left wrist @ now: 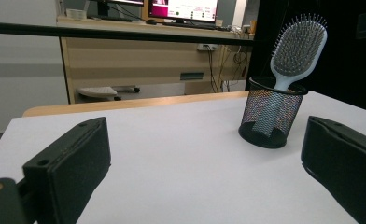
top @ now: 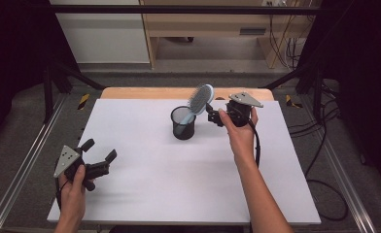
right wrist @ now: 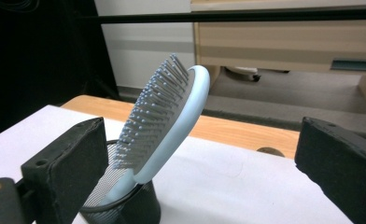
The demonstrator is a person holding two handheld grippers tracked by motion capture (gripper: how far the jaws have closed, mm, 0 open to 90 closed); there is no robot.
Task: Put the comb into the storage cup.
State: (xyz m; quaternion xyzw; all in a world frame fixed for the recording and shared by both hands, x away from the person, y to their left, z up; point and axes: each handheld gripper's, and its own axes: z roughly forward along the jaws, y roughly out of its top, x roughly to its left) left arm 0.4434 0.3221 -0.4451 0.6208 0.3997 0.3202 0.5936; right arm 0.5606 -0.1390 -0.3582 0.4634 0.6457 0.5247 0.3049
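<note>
A pale blue hairbrush point(top: 201, 98) point(left wrist: 298, 44) point(right wrist: 172, 121) stands handle-down in a black mesh cup point(top: 183, 124) point(left wrist: 270, 112) point(right wrist: 125, 210) at the far middle of the table, its bristled head leaning to the right over the rim. My right gripper point(top: 213, 115) point(right wrist: 204, 140) is level just right of the brush head. Its jaws are open wide and do not touch the brush. My left gripper point(top: 100, 149) point(left wrist: 207, 140) rests near the front left corner, open with nothing between its jaws and pointing toward the cup.
A white sheet point(top: 179, 179) covers the table, with a wooden strip point(top: 145, 93) along the far edge. Metal rails point(top: 23, 160) run down both sides. Black cables point(top: 324, 184) lie on the floor to the right. A wooden cabinet point(top: 203, 24) stands beyond the table.
</note>
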